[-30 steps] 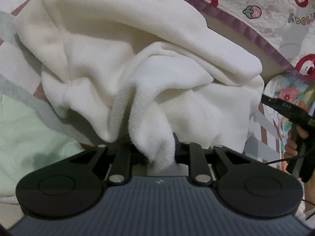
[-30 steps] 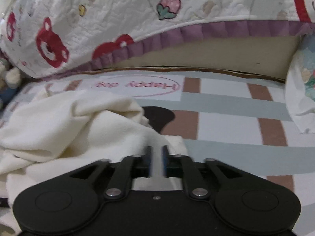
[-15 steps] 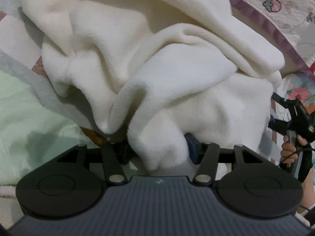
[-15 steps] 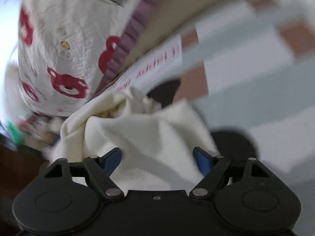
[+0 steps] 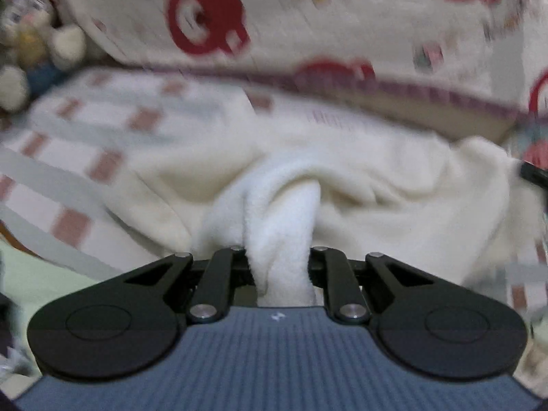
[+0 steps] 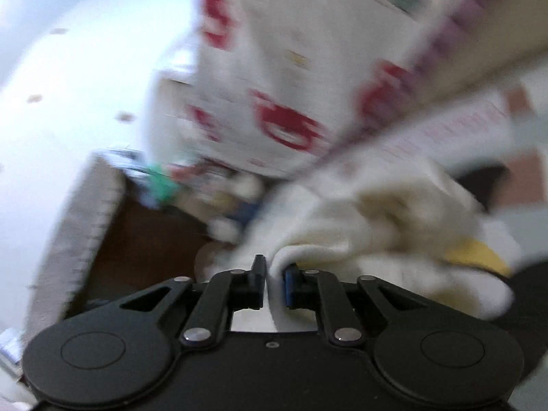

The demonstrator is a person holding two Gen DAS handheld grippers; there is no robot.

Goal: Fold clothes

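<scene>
A cream fleece garment [image 5: 376,191] lies bunched on the checked bed sheet [image 5: 102,157]. My left gripper [image 5: 279,267] is shut on a thick fold of it, which fills the gap between the jaws. In the right wrist view the same garment [image 6: 376,226] is bunched ahead and to the right, with a yellow patch [image 6: 476,253] showing. My right gripper [image 6: 274,277] is shut on a thin edge of the garment. Both views are blurred by motion.
A white quilt with red bear prints [image 5: 308,24] is heaped along the back of the bed and also fills the right wrist view [image 6: 291,78]. A stuffed toy [image 5: 30,54] sits at the far left. A pale green cloth [image 5: 30,287] lies at the near left.
Both grippers opened half a second ago and have shut again on the garment. Both cameras swung sharply; the garment now lies lower and stretched out between the grippers.
</scene>
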